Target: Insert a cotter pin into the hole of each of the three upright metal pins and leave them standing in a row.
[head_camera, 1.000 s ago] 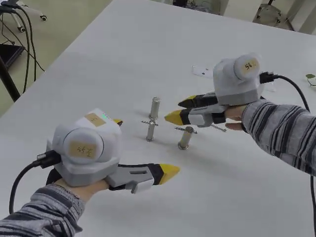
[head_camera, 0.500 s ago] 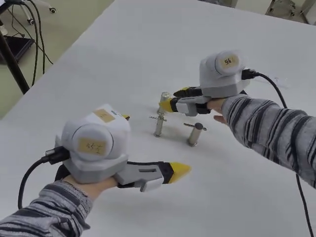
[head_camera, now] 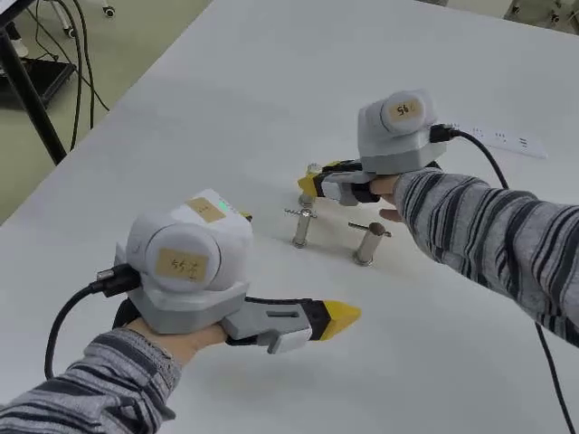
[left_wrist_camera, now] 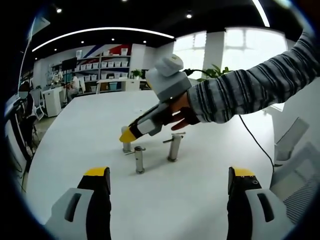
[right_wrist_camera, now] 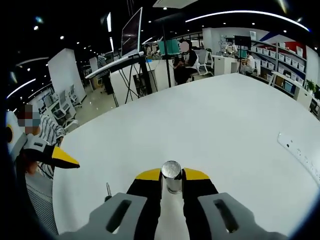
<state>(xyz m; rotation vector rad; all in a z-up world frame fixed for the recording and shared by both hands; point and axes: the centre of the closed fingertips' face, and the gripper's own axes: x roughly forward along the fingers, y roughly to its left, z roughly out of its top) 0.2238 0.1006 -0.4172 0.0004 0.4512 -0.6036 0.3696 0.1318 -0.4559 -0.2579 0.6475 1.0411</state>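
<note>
Three upright metal pins stand close together on the white table (head_camera: 226,99). The middle pin (head_camera: 301,227) and the right-hand pin (head_camera: 366,243) each carry a cotter pin through the top. My right gripper (head_camera: 310,179) is shut on the far pin (right_wrist_camera: 171,176), whose round top shows between the yellow tips. No cotter pin shows on that pin. My left gripper (left_wrist_camera: 170,172) is open, wide apart and empty, hovering short of the pins (left_wrist_camera: 139,159). In the head view the left gripper (head_camera: 291,265) sits at the lower left.
A white power strip (head_camera: 502,140) lies on the table beyond the right gripper, whose black cable (head_camera: 493,167) runs back along the striped sleeve. The table's left edge (head_camera: 109,117) drops to a floor with cables and stands.
My right gripper has moved left from beside the right-hand pin to the far pin and now sits around it. The left gripper has kept its place, open.
</note>
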